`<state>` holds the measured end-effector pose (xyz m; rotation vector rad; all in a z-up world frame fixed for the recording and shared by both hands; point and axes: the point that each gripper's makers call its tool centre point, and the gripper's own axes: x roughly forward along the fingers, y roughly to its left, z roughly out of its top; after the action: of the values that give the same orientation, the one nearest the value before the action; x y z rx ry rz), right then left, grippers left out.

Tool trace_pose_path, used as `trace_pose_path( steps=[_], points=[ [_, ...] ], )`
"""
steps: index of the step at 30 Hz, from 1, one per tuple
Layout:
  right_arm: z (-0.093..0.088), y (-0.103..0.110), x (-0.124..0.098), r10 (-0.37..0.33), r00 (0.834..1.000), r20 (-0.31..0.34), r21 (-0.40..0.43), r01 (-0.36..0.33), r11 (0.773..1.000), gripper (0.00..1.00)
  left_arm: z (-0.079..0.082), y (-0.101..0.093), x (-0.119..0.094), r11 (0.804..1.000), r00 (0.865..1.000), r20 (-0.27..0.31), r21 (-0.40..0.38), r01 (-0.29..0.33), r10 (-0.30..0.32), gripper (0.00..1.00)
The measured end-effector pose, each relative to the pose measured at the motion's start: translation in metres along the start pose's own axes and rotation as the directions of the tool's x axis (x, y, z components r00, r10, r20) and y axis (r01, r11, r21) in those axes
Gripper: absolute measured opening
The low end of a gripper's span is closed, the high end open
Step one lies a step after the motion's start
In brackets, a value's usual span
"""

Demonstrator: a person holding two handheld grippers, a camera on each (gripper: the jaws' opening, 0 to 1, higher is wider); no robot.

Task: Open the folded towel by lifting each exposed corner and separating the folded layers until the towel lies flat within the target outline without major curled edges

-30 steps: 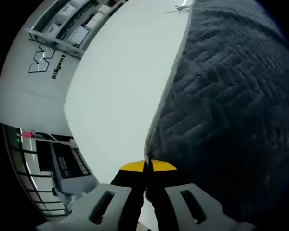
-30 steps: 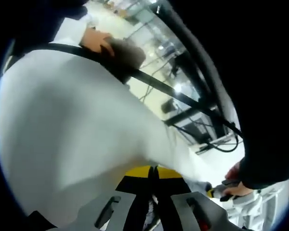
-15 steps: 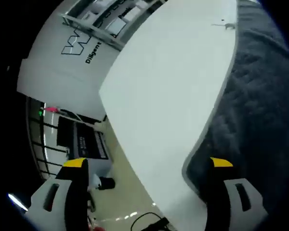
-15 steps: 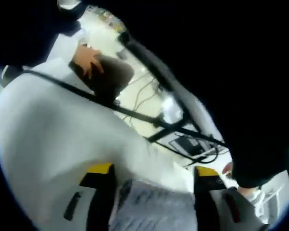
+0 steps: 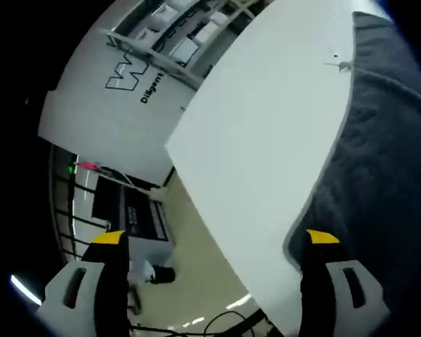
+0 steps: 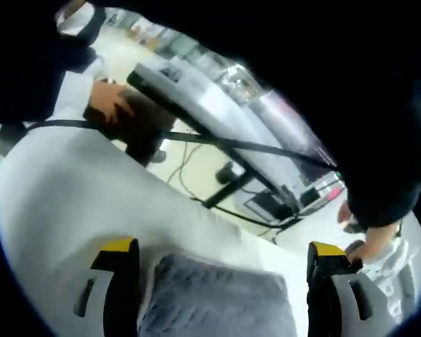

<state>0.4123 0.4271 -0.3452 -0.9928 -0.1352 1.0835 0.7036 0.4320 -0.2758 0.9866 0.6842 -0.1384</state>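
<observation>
Two grippers w/ jaws spread wide, gripping nothing. In left gripper view, left gripper sits at the white table's edge; grey towel lies on the table beside its right jaw. In right gripper view, right gripper frames a towel corner on the table; a person's hand beyond its far side.

The left gripper view looks from close above the table's edge, rolled steeply, out across the white top toward a wall with lettering. The right gripper view sits low over the table, facing a person's hand and the room beyond. Both views share the white table and the grey towel.
</observation>
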Motion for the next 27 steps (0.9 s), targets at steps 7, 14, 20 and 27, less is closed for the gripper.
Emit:
trace_pose_path(
  steps=[7, 14, 20, 27],
  points=[
    [-0.004, -0.025, -0.028, -0.030, 0.999, 0.023, 0.132, 0.027, 0.991, 1.00, 0.023, 0.015, -0.020, 0.992, 0.995, 0.088, -0.117, 0.053, -0.043, 1.00],
    [-0.018, -0.068, -0.068, -0.094, 0.995, 0.039, 0.293, 0.079, 0.953, 1.00, 0.044, 0.003, -0.059, 0.971, 0.978, 0.200, -0.218, 0.099, -0.055, 1.00],
    [-0.031, -0.104, -0.103, -0.140, 0.989, 0.050, 0.383, 0.111, 0.917, 1.00, 0.062, -0.006, -0.086, 0.931, 0.947, 0.319, -0.330, 0.154, -0.043, 1.00],
    [-0.058, -0.142, -0.159, -0.235, 0.972, 0.026, 0.413, 0.204, 0.888, 1.00, 0.076, -0.005, -0.121, 0.890, 0.905, 0.425, -0.406, 0.206, -0.015, 1.00]
  ],
)
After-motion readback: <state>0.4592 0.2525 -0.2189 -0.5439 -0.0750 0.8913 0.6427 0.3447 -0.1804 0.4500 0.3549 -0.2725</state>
